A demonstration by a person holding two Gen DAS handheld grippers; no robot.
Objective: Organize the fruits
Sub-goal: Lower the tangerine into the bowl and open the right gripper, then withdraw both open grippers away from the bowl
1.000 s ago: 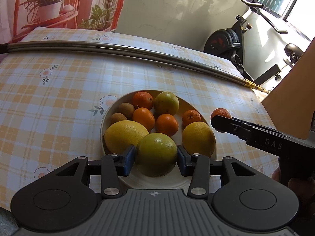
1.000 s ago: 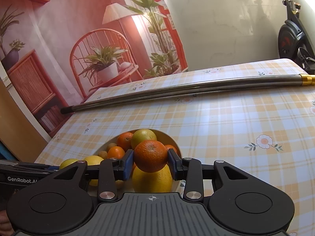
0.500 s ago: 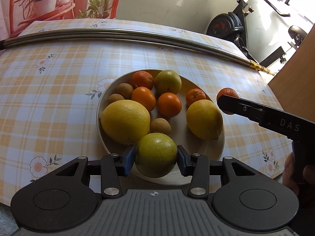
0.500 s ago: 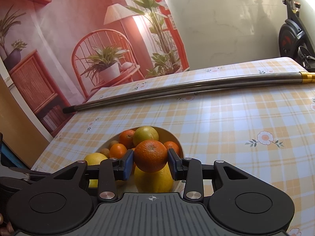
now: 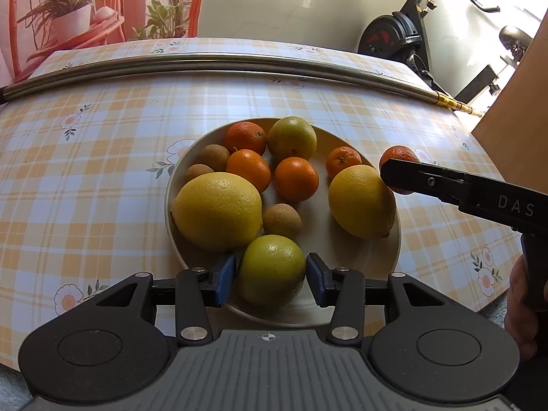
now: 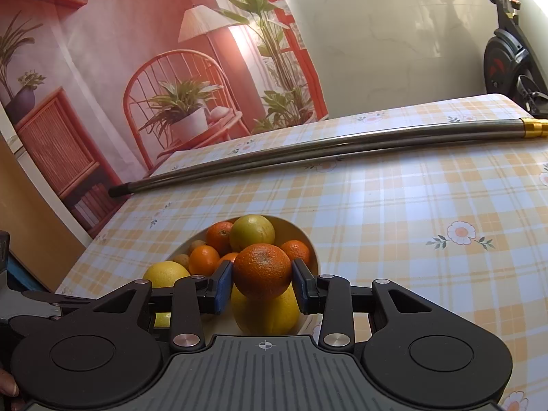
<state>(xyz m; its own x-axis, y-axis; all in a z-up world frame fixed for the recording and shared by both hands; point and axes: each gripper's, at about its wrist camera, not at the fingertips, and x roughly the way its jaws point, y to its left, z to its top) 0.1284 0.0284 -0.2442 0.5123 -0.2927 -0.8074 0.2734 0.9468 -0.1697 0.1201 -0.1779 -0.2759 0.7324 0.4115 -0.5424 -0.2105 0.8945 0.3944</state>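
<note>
Orange-and-white checked tablecloth (image 5: 102, 178) (flower prints), cream bowl (image 5: 387, 260), yellow lemons (image 5: 217, 210), blue-padded black gripper (image 5: 272, 277).

Bright daylight, entering from the right; far right corner of the left wrist view blown out white. Sun patches fall across the tablecloth (image 5: 102, 157), strongest on its right side, and cast soft plant and frame shadows on the pale wall (image 6: 394, 34). Glare streaks along the metal pole (image 6: 342, 144). Fruit in the plate (image 5: 390, 257) casts short shadows leftward. Strong fisheye bending at the edges; pole and table rim curve. Focus sharp throughout, no motion blur.
</note>
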